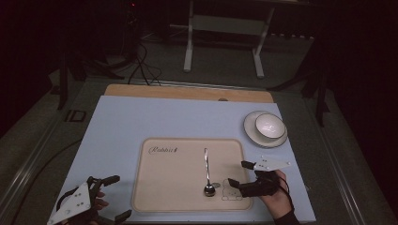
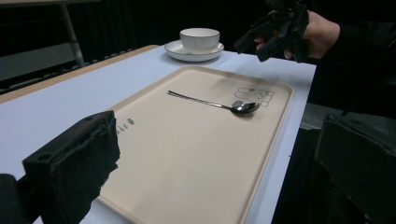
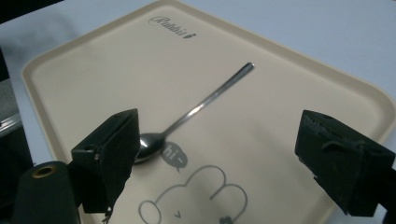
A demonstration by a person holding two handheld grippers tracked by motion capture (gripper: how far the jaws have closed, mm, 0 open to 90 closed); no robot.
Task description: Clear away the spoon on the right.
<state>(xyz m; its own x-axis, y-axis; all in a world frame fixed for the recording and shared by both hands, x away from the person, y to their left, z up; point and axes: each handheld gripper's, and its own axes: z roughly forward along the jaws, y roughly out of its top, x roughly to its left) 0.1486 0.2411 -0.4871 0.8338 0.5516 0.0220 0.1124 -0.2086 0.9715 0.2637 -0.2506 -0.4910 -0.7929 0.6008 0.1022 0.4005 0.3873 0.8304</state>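
from the high view, my right gripper (image 1: 237, 174) hovers spread over the near right corner of the beige tray (image 1: 159, 187), just beside the spoon (image 1: 207, 171); my left gripper (image 1: 115, 197) waits spread at the near left of the table.

in the left gripper view, the cup (image 2: 199, 39) stands on its saucer (image 2: 175, 50), well apart.

in the right gripper view, my jaws are wide and hold nothing. the spoon lies flat and thin, so i think the jaws may slide off it or push it along the smooth tray.
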